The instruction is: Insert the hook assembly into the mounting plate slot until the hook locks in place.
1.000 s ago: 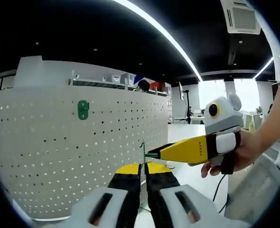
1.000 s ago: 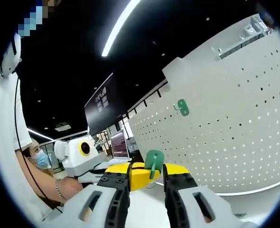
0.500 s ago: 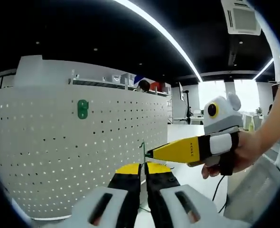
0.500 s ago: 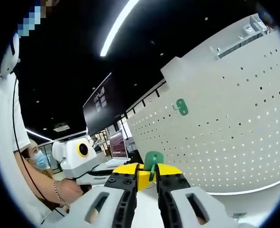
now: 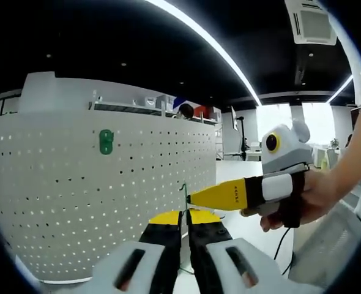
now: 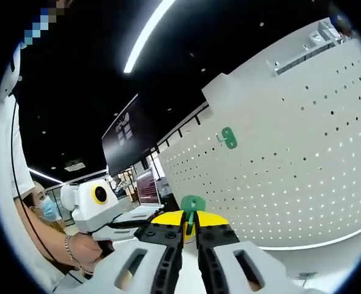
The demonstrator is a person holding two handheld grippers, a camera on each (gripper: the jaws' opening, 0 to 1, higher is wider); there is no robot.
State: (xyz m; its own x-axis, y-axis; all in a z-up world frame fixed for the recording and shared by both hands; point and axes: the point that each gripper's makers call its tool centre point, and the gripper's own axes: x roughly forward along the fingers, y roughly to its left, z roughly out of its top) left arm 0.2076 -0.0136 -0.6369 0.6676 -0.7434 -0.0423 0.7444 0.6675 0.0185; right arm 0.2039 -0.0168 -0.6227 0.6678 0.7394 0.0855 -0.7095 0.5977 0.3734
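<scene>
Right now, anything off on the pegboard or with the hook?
Nothing stands out. One green hook sits upright on the pegboard; the right gripper has its jaws shut on a second hook. No damage shows.

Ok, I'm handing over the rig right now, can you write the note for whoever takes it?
Left gripper: jaws together on a thin green piece, its edge showing at the tips.
Right gripper: shut on the green hook piece, held in front of the white pegboard. Both grippers meet at that piece.
On the board: one green hook already mounted, upper area.
Done: piece picked up, held by both grippers.
Left: carry it to the board, push it into the slot until it locks. Which slot is meant I can't tell.
</scene>
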